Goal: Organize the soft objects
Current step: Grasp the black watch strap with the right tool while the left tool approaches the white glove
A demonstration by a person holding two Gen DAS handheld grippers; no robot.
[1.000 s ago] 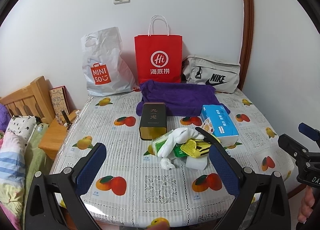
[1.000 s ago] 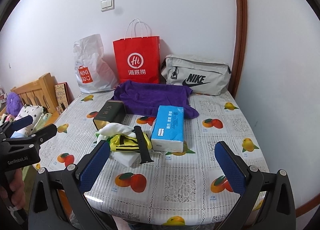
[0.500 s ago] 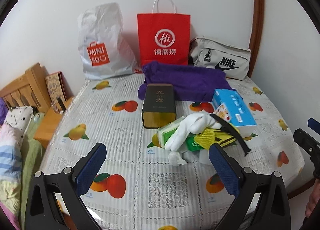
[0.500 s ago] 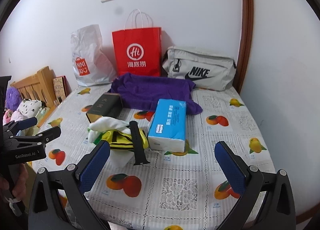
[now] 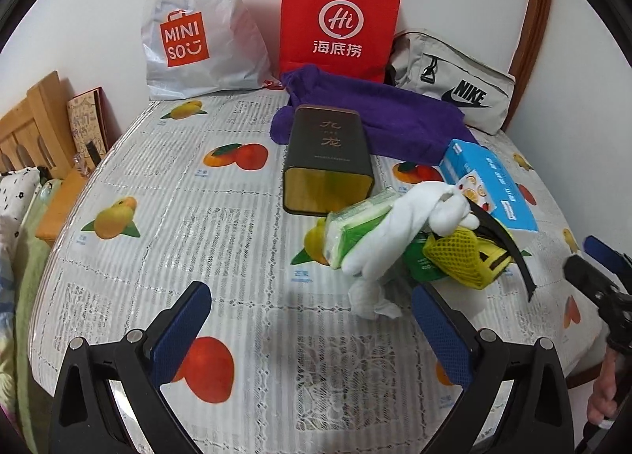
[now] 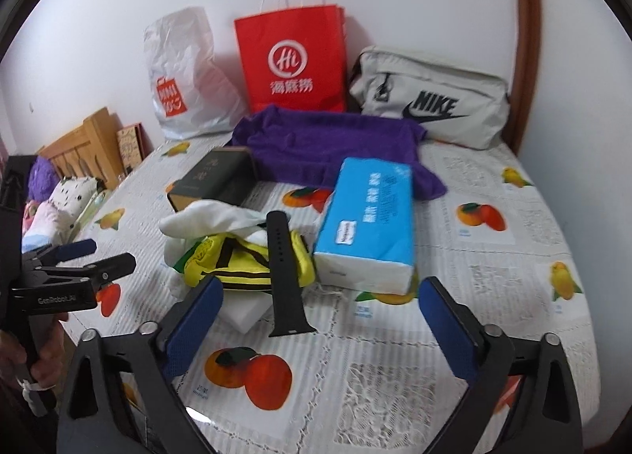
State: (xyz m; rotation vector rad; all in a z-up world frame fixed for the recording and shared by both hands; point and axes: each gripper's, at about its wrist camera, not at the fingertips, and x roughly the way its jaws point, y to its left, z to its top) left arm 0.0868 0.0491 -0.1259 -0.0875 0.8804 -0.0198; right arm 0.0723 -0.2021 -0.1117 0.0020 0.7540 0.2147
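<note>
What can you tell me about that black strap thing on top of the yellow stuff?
The black strap looks like a watch band of soft rubbery material, matte black, with a row of small holes along its middle. It lies flat and loose, draped across the yellow mesh cloth, its wider near end reaching down onto the white block and the tablecloth. The blue tissue pack sits beside it. Neither gripper touches it.
</note>
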